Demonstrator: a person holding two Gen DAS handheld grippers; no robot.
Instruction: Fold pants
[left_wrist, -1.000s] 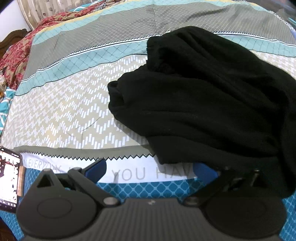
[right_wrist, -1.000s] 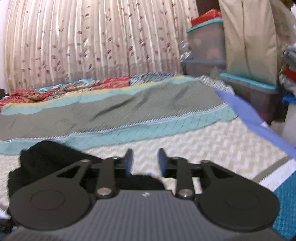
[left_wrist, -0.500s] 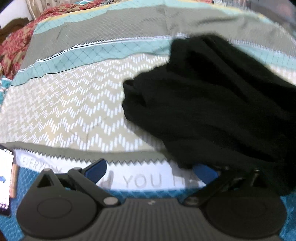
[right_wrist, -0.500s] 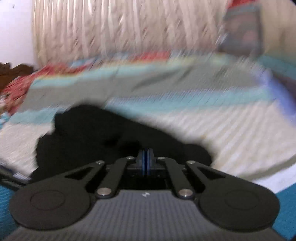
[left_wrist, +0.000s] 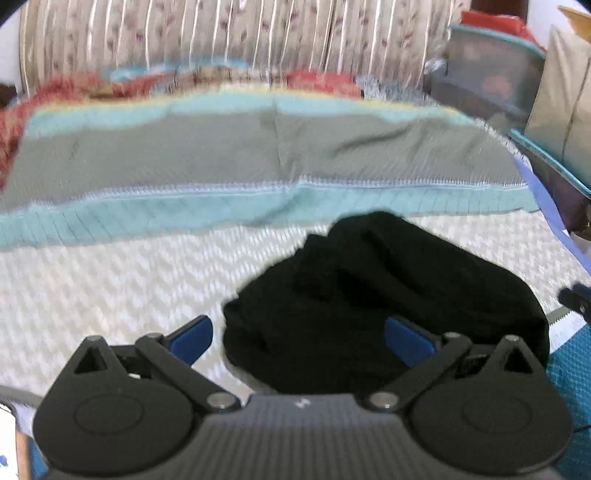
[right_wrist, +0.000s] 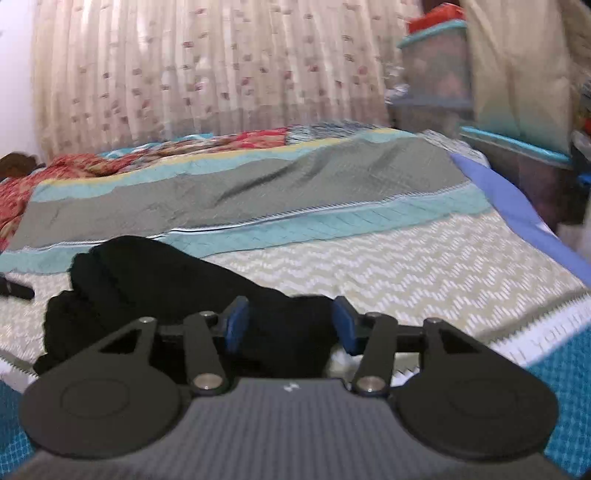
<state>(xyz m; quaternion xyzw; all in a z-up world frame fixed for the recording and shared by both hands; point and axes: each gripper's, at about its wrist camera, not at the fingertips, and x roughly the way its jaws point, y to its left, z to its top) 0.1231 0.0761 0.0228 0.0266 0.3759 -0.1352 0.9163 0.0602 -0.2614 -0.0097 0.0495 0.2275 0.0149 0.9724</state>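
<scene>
Right wrist view: right tongs (right_wrist: 288, 326) just reopened, half apart over black pants (right_wrist: 155, 273), gripping nothing; left tongs (left_wrist: 299, 338) wide apart above the bed (left_wrist: 110, 288).

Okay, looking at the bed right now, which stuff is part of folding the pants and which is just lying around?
Part of the job:
- black pants, bunched on the bedspread
- left gripper, open
- right gripper, jaws just opened, cloth between them

Just lying about:
- storage bins
- curtain
- red patterned blanket
</scene>
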